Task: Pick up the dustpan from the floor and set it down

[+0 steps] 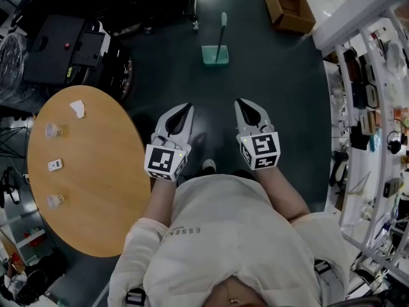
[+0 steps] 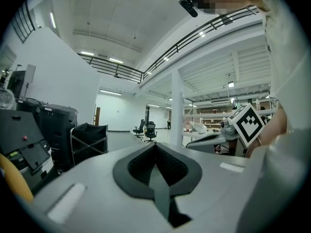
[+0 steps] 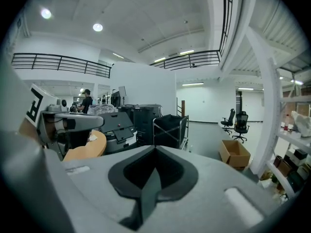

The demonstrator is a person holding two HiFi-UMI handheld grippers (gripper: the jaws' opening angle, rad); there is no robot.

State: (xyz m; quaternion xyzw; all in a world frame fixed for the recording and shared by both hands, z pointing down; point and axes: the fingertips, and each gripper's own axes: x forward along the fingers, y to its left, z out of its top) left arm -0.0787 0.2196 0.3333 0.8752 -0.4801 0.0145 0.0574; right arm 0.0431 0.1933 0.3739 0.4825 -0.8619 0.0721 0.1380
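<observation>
Off left a round wooden table is sitting, green long-handled dustpan standing well ahead of left gripper and right gripper, both with jaws together.

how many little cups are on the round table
2. One cup sits by the table's left edge near the white scrap; the other cup is nearer the person. None seem hidden.

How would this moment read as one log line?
dustpan: on floor, ahead | left tool: shut, empty | right tool: shut, empty
</observation>
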